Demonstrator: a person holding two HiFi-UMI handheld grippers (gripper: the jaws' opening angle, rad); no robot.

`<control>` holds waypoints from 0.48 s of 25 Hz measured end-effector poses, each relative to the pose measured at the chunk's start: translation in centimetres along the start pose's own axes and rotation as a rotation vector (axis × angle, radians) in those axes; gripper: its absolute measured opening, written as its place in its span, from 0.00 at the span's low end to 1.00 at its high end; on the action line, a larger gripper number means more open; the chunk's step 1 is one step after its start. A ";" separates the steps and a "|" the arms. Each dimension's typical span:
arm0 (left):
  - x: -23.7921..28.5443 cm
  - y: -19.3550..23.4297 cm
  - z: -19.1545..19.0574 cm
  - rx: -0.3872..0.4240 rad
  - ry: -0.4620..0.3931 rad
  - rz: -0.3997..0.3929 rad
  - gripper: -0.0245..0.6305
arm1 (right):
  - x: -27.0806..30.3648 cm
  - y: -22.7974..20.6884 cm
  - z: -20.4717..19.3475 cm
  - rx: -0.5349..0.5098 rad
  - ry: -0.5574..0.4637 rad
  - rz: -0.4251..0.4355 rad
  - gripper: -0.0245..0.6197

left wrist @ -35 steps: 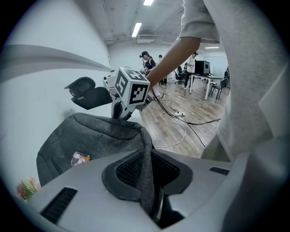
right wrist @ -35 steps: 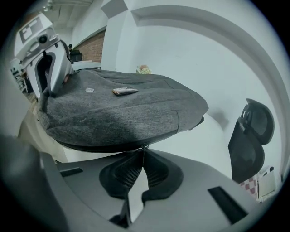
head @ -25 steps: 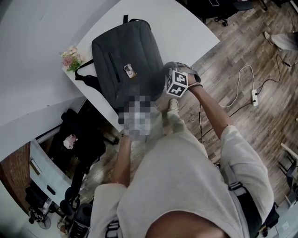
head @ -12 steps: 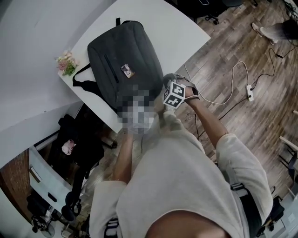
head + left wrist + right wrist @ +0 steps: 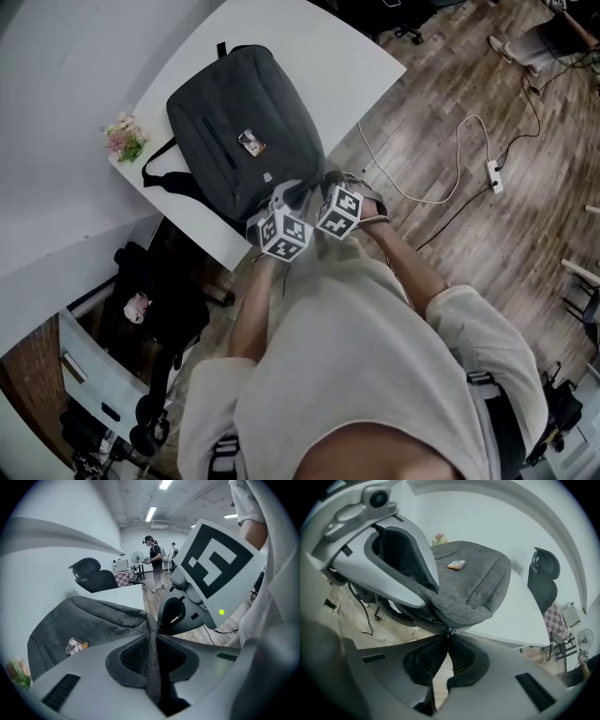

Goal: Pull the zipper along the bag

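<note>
Grey bag (image 5: 239, 141) sits pinched in left gripper (image 5: 152, 641); right gripper (image 5: 449, 639) clamps zipper pull (image 5: 450, 631).

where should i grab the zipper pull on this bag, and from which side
Pinch the small zipper pull itself, coming from the person's side: it sits on the bag's near end, at the table edge facing them. The right gripper is shut on it that way.

No legible text (patch (image 5: 249, 142) on bag (image 5: 220, 98) perhaps printed)
</note>
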State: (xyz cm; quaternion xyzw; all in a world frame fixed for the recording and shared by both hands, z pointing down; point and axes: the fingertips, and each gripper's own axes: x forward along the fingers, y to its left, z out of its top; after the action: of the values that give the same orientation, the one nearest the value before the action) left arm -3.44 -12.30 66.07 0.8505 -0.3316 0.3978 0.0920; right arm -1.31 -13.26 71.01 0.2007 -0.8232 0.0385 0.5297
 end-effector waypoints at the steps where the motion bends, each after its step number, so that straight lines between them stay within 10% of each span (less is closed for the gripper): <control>1: 0.1 -0.1 0.1 -0.001 -0.001 -0.003 0.16 | -0.1 0.2 0.0 0.015 0.008 -0.001 0.07; 12: 0.1 -0.9 0.3 0.015 -0.025 -0.057 0.23 | -0.5 1.3 0.2 0.191 -0.022 0.067 0.07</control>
State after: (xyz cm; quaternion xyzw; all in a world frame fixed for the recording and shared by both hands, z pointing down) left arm -2.62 -11.76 66.01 0.8652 -0.3051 0.3869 0.0929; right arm -1.83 -11.97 70.70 0.2229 -0.8279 0.1322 0.4975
